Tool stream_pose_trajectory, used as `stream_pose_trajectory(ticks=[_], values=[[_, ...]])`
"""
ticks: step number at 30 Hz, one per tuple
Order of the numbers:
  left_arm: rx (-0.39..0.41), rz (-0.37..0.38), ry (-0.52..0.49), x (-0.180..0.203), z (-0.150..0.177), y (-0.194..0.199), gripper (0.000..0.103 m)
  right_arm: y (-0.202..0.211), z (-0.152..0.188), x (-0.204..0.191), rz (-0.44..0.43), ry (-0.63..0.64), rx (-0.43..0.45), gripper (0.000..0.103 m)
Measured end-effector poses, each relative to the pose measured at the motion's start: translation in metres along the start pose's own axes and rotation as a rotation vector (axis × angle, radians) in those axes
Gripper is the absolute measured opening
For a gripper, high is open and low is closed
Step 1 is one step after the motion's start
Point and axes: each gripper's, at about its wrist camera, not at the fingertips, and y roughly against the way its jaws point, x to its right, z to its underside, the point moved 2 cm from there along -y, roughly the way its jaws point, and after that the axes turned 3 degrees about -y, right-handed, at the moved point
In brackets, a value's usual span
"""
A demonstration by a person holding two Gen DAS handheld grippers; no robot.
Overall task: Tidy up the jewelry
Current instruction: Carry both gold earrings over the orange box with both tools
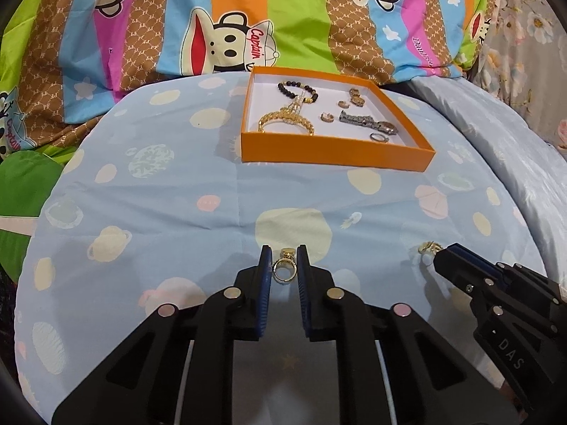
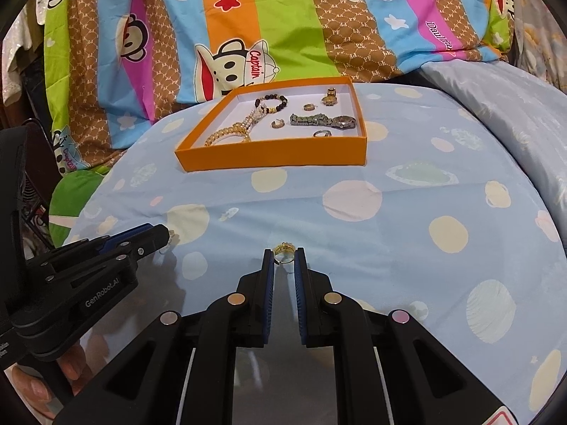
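Observation:
An orange tray [image 1: 333, 150] [image 2: 273, 157] lies on the blue bedsheet and holds bead bracelets [image 1: 296, 94], a watch [image 1: 366, 123] and several rings. My left gripper [image 1: 284, 256] is closed on a gold ring [image 1: 284, 269] near the sheet, with the fingers touching both sides of it. My right gripper [image 2: 284, 256] is closed on a second gold ring [image 2: 283, 252], which also shows in the left wrist view [image 1: 428, 248]. Each gripper appears in the other's view, the right one [image 1: 437, 260] at right and the left one [image 2: 166, 235] at left.
A striped cartoon blanket [image 1: 248, 17] rises behind the tray. A pale blue quilt [image 1: 496, 134] lies at right. The planet-print sheet [image 2: 354, 212] spreads between the grippers and the tray.

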Motion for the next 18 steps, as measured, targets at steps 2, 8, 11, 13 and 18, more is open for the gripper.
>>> stream_pose_trajectory(ticks=[2,8,11,13,18], values=[[0.014,0.003,-0.001,0.002,-0.004,0.007,0.013,0.006,-0.003,-0.001,-0.001,0.003,0.013,0.010],[0.097,0.026,-0.005,0.007,-0.027,0.038,0.013,0.027,-0.017,-0.004,-0.007,0.025,0.070,0.010],[0.137,0.035,-0.009,0.009,-0.039,0.051,0.014,0.037,-0.028,-0.006,-0.005,0.042,0.103,0.010],[0.165,0.040,-0.010,0.009,-0.050,0.059,0.013,0.041,-0.036,-0.008,-0.004,0.053,0.119,0.010],[0.203,0.052,-0.007,0.006,-0.072,0.065,0.014,0.047,-0.057,-0.013,0.001,0.091,0.161,0.010]])
